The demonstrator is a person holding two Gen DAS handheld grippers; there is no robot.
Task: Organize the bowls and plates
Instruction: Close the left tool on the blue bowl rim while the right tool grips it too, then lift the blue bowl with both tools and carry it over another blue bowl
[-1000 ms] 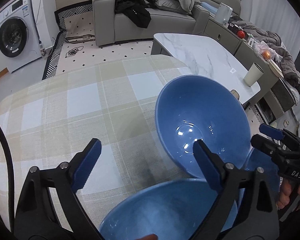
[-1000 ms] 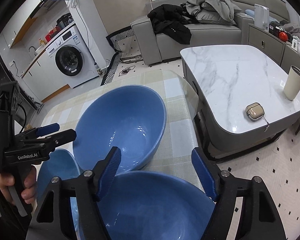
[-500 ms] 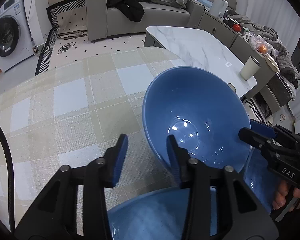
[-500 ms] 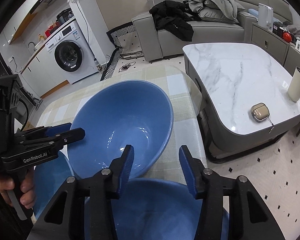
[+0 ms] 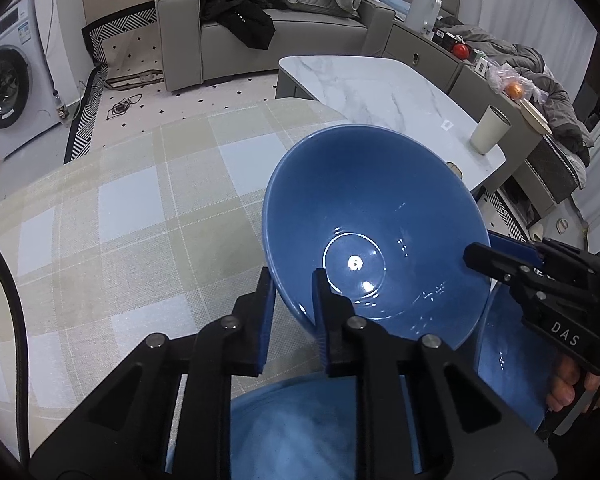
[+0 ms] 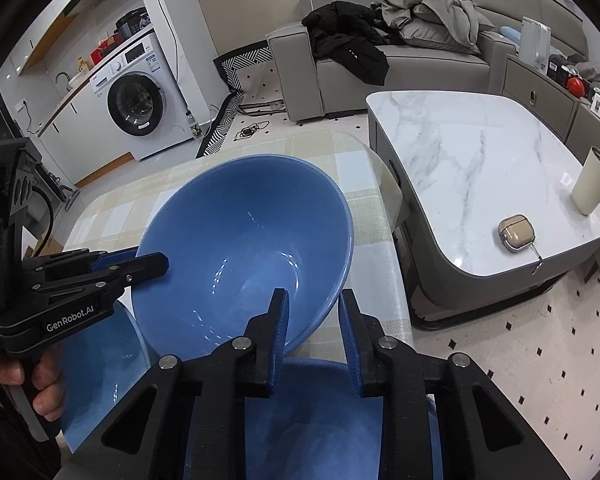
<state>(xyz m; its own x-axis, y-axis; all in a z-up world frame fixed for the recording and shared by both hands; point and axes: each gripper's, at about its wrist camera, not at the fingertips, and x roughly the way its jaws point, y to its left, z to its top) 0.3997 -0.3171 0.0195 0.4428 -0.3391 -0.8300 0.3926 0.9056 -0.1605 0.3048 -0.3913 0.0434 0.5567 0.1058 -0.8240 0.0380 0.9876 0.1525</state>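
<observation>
A large blue bowl (image 5: 372,216) (image 6: 240,240) stands on the checked tablecloth (image 5: 120,220). My left gripper (image 5: 294,292) is shut on its near left rim, one pad inside and one outside; the right wrist view shows it (image 6: 148,259) from the side. My right gripper (image 6: 314,304) straddles the opposite rim and its jaws are closing. The inner pad lies against the bowl; a sliver of cloth shows by the outer pad. A second blue bowl (image 5: 300,432) (image 6: 320,420) lies under both grippers. A third blue bowl (image 5: 500,352) (image 6: 96,380) sits beside them.
The tablecloth's edge runs just right of the bowls. Beyond it stands a lower marble coffee table (image 6: 460,160) with a cream cup (image 6: 592,184) and an earbud case (image 6: 516,232). A grey sofa (image 6: 380,64) and a washing machine (image 6: 136,104) stand farther back.
Both pairs of jaws have gone from wide to narrow around the big bowl's rim. The left pair has shut on it. Neither hand has shifted much.
</observation>
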